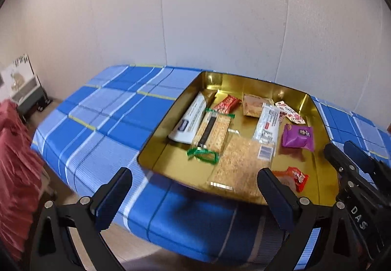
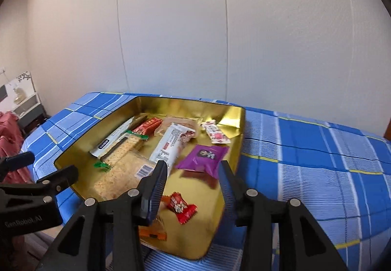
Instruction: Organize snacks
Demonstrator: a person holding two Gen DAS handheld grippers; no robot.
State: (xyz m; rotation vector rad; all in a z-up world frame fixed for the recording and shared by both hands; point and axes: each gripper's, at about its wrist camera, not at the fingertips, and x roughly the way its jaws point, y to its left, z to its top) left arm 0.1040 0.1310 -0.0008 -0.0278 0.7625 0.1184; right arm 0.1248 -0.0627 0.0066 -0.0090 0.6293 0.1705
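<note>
- Since the snacks lie loose and overlapping inside the gold tin on the checked cloth, a pinch could drag two.
- Right gripper, part-open and empty, hangs over the tin's near edge; left gripper is wide and empty.
- An orange packet is half hidden.

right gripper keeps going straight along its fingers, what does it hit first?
Most likely the purple snack packet in the gold tin: it lies just beyond the open right gripper, roughly centred between the fingers. The small red candy sits nearer but lower, probably under that line. Depth is unclear.
</note>
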